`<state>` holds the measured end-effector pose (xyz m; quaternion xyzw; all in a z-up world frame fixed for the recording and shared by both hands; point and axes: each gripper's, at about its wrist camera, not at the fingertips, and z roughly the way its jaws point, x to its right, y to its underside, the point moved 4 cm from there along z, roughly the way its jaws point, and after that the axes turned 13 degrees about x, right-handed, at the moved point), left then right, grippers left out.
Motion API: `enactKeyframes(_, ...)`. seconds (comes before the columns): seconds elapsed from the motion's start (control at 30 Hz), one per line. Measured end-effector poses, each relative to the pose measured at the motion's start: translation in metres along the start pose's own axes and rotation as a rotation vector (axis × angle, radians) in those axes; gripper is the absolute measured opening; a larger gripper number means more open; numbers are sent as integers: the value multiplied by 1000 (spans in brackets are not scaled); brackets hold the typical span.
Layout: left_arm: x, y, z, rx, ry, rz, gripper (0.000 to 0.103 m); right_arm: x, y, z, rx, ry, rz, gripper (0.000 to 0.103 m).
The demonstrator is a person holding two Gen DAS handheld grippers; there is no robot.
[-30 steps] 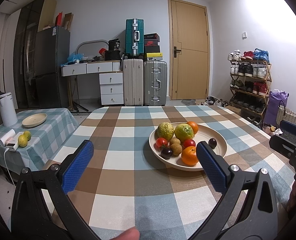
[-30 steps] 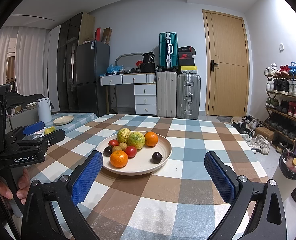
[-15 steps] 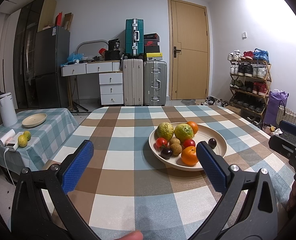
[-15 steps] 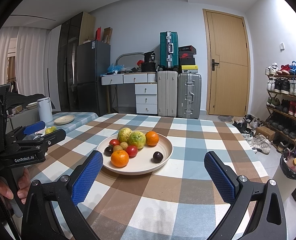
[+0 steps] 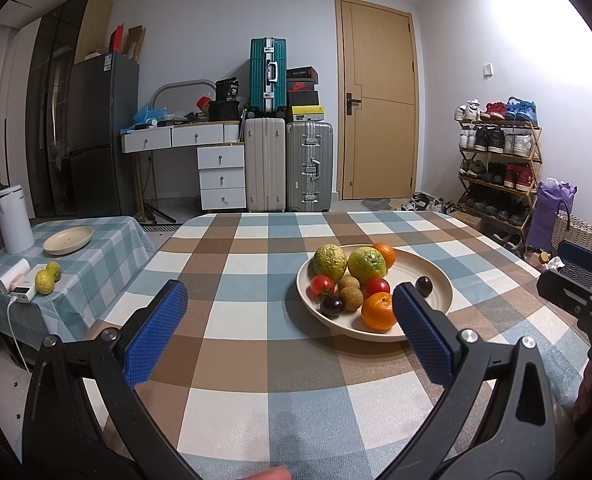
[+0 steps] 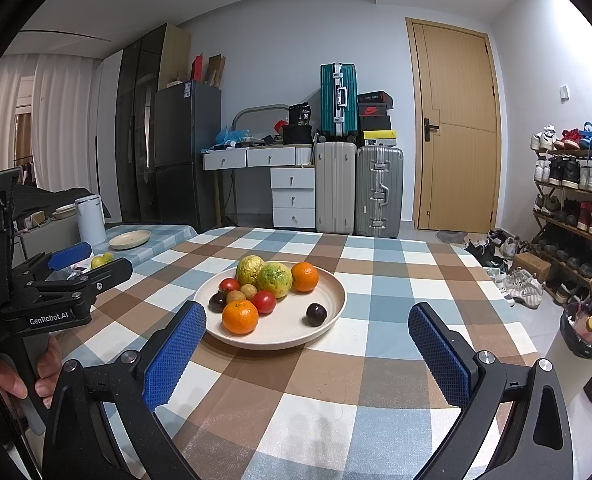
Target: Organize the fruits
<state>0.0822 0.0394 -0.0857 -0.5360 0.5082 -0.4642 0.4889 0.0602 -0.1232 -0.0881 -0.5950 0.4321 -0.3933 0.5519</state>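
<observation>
A cream plate (image 5: pixel 440 280) (image 6: pixel 332 292) on the checked table holds mixed fruit: two oranges (image 5: pixel 378 310) (image 6: pixel 239 316), two yellow-green citrus (image 5: pixel 367 265) (image 6: pixel 274 280), red tomatoes (image 5: pixel 322 285) (image 6: pixel 263 301), small brown fruits (image 5: pixel 351 298) and dark plums (image 5: pixel 424 285) (image 6: pixel 316 314). My left gripper (image 5: pixel 289 334) is open and empty, above the table just short of the plate. My right gripper (image 6: pixel 308 350) is open and empty, in front of the plate's near edge. The left gripper also shows at the left of the right wrist view (image 6: pixel 71 276).
A low side table (image 5: pixel 95 264) at the left carries an empty cream plate (image 5: pixel 67 240) (image 6: pixel 129 239), two green-yellow fruits (image 5: pixel 47 278) (image 6: pixel 101 259), a white kettle (image 5: pixel 13 218) and a power bank. Suitcases, drawers, a fridge, a door and a shoe rack stand behind.
The right gripper has crept slightly toward the plate. The left gripper has hardly moved. Both stay open.
</observation>
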Motion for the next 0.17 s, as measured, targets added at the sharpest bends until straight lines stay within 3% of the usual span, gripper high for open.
enactKeyframes(0.17, 1, 0, 1, -1, 0, 0, 102, 0, 0, 0, 0, 0, -1, 103)
